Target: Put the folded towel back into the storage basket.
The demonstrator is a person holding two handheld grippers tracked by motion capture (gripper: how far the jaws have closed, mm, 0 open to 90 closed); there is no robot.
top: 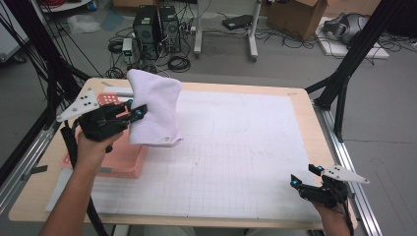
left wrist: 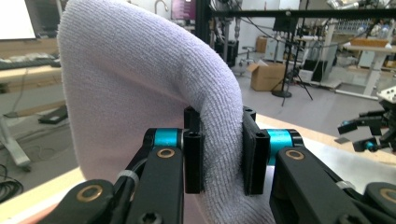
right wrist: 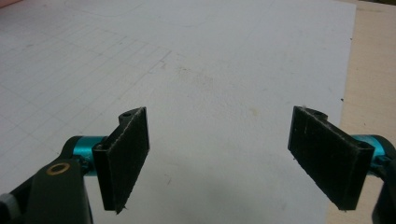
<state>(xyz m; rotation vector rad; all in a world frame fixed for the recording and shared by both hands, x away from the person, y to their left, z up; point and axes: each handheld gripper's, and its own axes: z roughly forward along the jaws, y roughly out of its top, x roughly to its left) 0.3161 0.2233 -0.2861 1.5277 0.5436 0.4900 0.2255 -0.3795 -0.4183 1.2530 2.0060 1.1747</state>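
Observation:
A pale lilac towel (top: 153, 109) hangs in the air above the table's left side, pinched at one fold by my left gripper (top: 137, 112). In the left gripper view the towel (left wrist: 140, 93) bulges up and over the two black pads (left wrist: 194, 156), which press on it from both sides. My left hand holds that gripper above a pink tray (top: 125, 160). Near the table's front right corner my right gripper (top: 306, 178) rests low, its jaws wide apart. In the right gripper view its pads (right wrist: 126, 154) stand over the bare white mat (right wrist: 210, 84) with nothing between them.
A white gridded mat (top: 231, 147) covers most of the wooden table (top: 314, 128). The pink tray sits at the left edge. Black frame struts (top: 344, 69) rise at both sides; computers, cables and boxes lie on the floor beyond.

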